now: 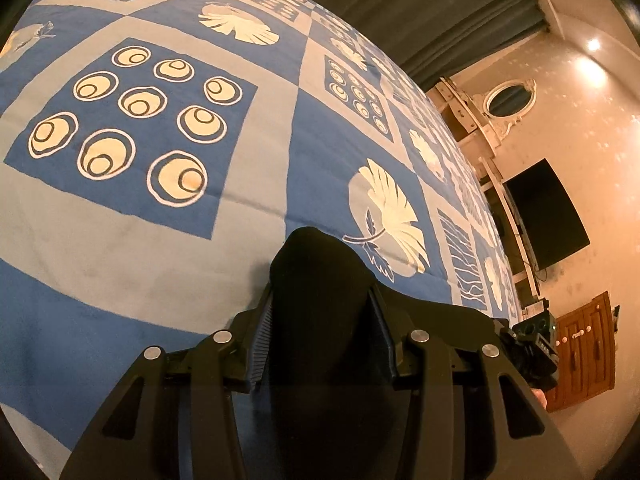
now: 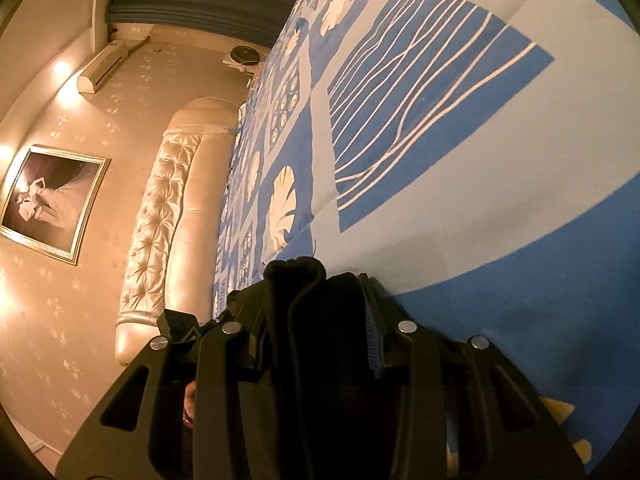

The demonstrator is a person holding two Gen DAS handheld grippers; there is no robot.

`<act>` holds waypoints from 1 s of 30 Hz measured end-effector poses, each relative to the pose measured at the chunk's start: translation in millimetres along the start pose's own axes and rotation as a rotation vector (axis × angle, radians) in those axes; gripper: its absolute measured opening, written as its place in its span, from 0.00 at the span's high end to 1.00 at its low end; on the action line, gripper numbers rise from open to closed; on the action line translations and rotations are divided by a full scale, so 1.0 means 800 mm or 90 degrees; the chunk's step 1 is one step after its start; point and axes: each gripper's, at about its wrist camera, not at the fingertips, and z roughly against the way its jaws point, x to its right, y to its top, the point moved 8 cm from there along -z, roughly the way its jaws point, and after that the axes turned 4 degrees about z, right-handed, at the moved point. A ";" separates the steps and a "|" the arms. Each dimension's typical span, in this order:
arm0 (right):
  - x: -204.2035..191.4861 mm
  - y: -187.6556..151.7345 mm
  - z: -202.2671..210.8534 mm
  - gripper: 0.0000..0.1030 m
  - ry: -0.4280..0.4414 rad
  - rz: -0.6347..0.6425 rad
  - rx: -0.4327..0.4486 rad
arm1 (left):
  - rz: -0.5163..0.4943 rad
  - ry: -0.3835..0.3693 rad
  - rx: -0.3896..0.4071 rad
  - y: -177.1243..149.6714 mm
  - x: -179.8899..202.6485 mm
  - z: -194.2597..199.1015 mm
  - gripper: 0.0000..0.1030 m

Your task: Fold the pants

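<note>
The pants are black fabric. In the left wrist view a bunched fold of the pants [image 1: 316, 280] fills the space between the fingers of my left gripper [image 1: 320, 292], which is shut on it above the bedspread. In the right wrist view my right gripper [image 2: 316, 300] is shut on another bunch of the black pants [image 2: 304, 296], with a seam ridge showing. The other gripper shows at the edge of each view, in the left wrist view [image 1: 528, 352] and in the right wrist view [image 2: 180, 328]. The rest of the pants is hidden below the grippers.
A blue, grey and cream patterned bedspread [image 1: 160, 200] covers the bed under both grippers. A tufted cream headboard [image 2: 168, 208] and a framed picture [image 2: 52, 204] are on one side. A dark TV [image 1: 548, 216], a wooden cabinet [image 1: 584, 348] and curtains [image 1: 420, 8] stand on the other.
</note>
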 end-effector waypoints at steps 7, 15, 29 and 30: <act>-0.001 0.000 -0.003 0.65 0.002 0.000 0.002 | -0.003 -0.014 -0.006 0.000 0.000 0.000 0.55; -0.006 -0.006 0.010 0.50 -0.008 0.004 0.004 | 0.013 -0.055 -0.005 -0.018 0.000 0.029 0.50; -0.005 -0.118 0.074 0.38 0.006 0.008 -0.059 | 0.021 -0.097 -0.045 -0.148 0.003 0.091 0.34; -0.005 -0.122 0.074 0.39 0.002 0.010 -0.063 | 0.011 -0.090 -0.042 -0.152 0.005 0.091 0.34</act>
